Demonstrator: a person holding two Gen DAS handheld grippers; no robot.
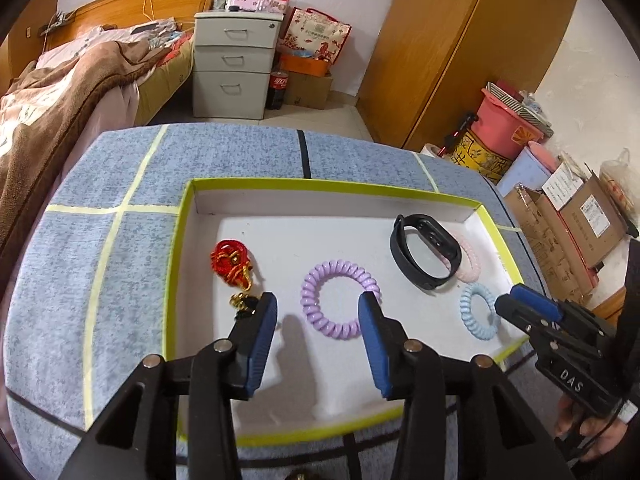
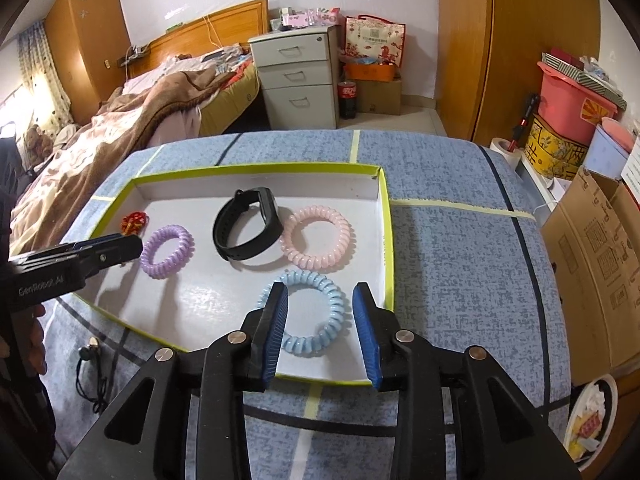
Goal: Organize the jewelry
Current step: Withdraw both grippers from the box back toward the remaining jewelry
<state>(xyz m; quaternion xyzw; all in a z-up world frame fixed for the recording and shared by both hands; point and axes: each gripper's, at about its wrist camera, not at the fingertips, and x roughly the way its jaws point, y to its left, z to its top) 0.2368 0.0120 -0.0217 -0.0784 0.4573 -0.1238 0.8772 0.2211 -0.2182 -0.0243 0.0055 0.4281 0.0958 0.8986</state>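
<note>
Right now both my grippers hang over the shallow white cardboard tray with a lime-green rim (image 1: 182, 216), which sits on the blue mottled cloth-covered surface (image 1: 132, 176) crossed by pale yellow and dark lines. My left gripper (image 1: 318, 312) has its jaws spread, nothing pinched; they have just been opening, and the lilac spiral coil bracelet (image 1: 340, 296) lies flat on the tray floor partly between them, touched by neither pad as far as I can see. My right gripper (image 2: 320, 312) also has its jaws spread after just opening, and the pale blue spiral coil bracelet (image 2: 306, 314) lies between them near the tray's near right corner, not gripped. Beyond it, toward the tray's far right corner, the pink spiral coil bracelet (image 2: 316, 238) lies flat, with the black rubber fitness band (image 2: 248, 222) standing on edge just beside it and overlapping its left side. By the tray's left edge lies a red-and-gold knotted cord charm (image 1: 232, 260). Off the tray, near the surface's near left corner, rests a small gold-and-black trinket on a black cord (image 2: 90, 350).
</note>
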